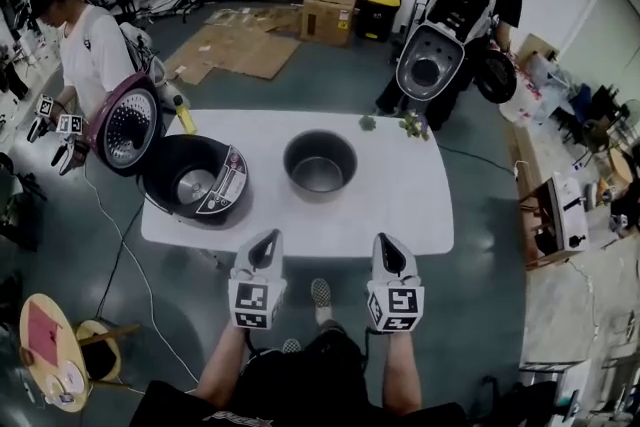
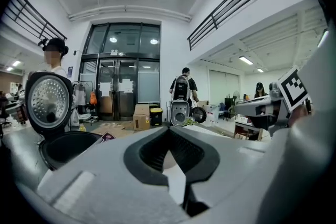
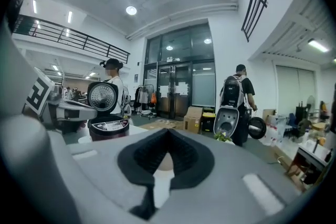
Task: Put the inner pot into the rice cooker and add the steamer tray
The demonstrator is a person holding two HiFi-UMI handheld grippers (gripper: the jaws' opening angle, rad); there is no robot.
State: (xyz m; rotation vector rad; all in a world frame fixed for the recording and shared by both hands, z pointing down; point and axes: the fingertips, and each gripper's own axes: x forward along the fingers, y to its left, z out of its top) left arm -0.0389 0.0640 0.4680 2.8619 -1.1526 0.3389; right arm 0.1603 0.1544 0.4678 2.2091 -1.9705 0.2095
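My left tool (image 1: pixel 268 237) and right tool (image 1: pixel 383 240) hover clenched, empty, over the counter's (image 1: pixel 410 205) near edge; the inner pot (image 1: pixel 320 165) sits mid-counter beyond them.

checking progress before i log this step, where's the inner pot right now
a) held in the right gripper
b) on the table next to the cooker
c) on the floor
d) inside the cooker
b: the inner pot stands on the table, apart from the open cooker, which has no pot in it yet.
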